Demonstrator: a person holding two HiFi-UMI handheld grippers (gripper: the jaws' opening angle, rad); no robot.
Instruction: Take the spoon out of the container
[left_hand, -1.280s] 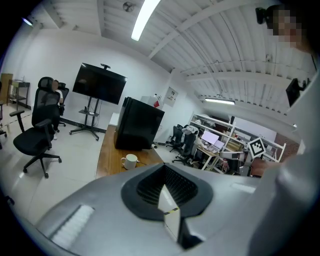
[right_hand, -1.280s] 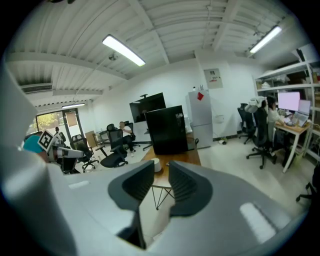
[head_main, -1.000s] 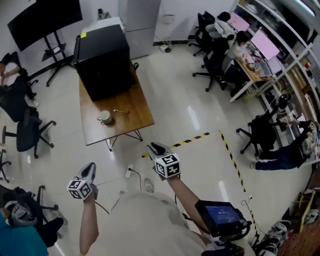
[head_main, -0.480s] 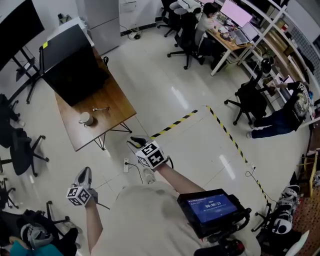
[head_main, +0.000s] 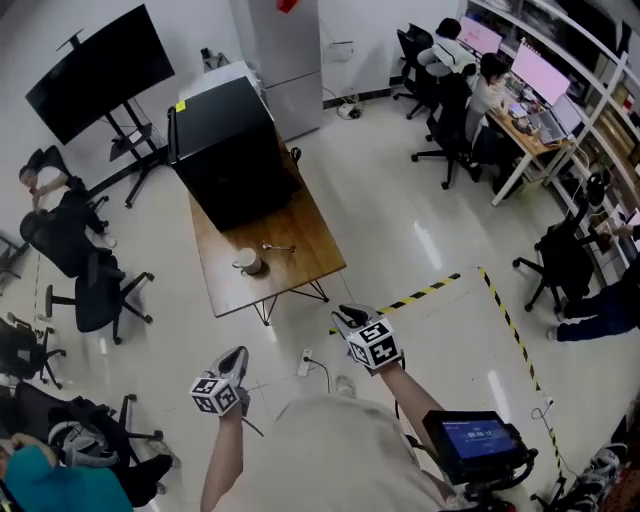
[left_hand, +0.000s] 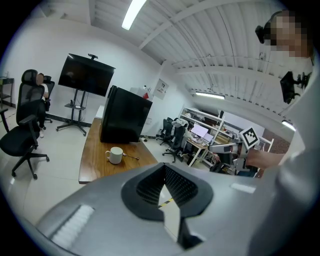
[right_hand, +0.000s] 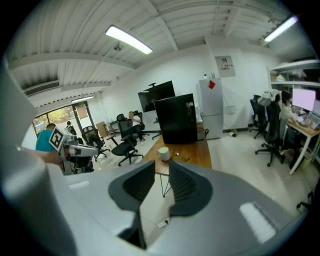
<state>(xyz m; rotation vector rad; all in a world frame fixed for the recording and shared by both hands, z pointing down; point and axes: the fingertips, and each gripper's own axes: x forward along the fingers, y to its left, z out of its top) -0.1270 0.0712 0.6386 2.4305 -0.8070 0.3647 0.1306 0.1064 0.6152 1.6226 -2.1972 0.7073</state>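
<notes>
Wooden table (head_main: 305, 235), upper centre of the head view, carried a white cup (head_main: 247, 262) with a thin spoon (head_main: 279, 247) at its right; whether its bowl sat inside could not be told. Both tongs hung well short of it. Left tongs (head_main: 238, 353) were pressed together, and right tongs (head_main: 345, 313) were slightly spread, just closing on nothing. The spoon looked light, stiff and slick, best pinched across its handle's free end; the cup seemed breakable.

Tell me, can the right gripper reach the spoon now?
Probably not: the right gripper, jaws empty and just narrowing, hangs over floor well short of the table where the spoon lies. Nothing blocks the way.
</notes>
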